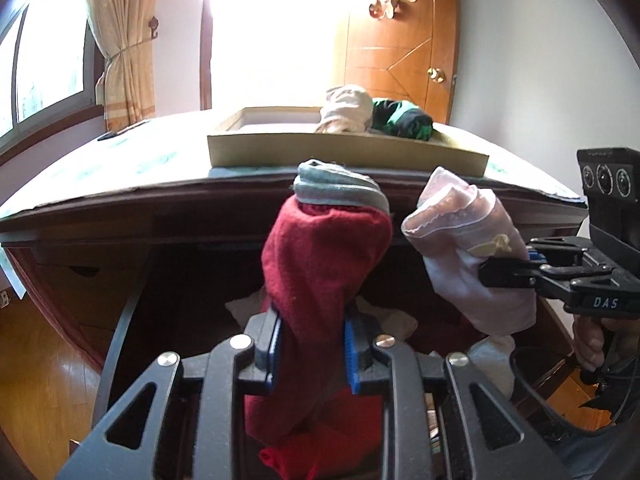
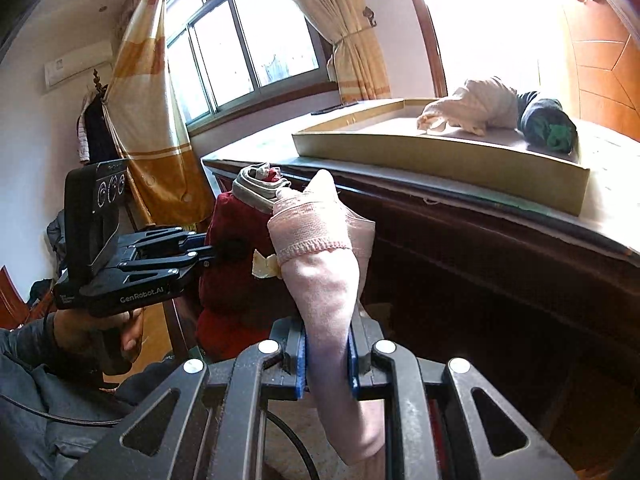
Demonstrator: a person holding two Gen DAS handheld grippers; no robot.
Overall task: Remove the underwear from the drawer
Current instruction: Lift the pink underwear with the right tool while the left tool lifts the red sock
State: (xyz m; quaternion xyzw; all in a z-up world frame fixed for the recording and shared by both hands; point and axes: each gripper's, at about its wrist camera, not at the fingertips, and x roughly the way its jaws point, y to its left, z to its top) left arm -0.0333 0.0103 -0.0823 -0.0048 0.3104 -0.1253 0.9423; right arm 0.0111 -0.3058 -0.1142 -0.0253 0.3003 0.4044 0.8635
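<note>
The red underwear (image 1: 324, 248), rolled with a grey waistband, is clamped between the closed fingers of the left gripper (image 1: 312, 354) above the open drawer (image 1: 192, 292). The pink underwear (image 2: 324, 280) is clamped likewise by the right gripper (image 2: 328, 364), just beside it. A beige bundle (image 1: 346, 109) and a green-black bundle (image 1: 402, 118) are seen in the cardboard tray (image 1: 344, 154) on the dresser top.
</note>
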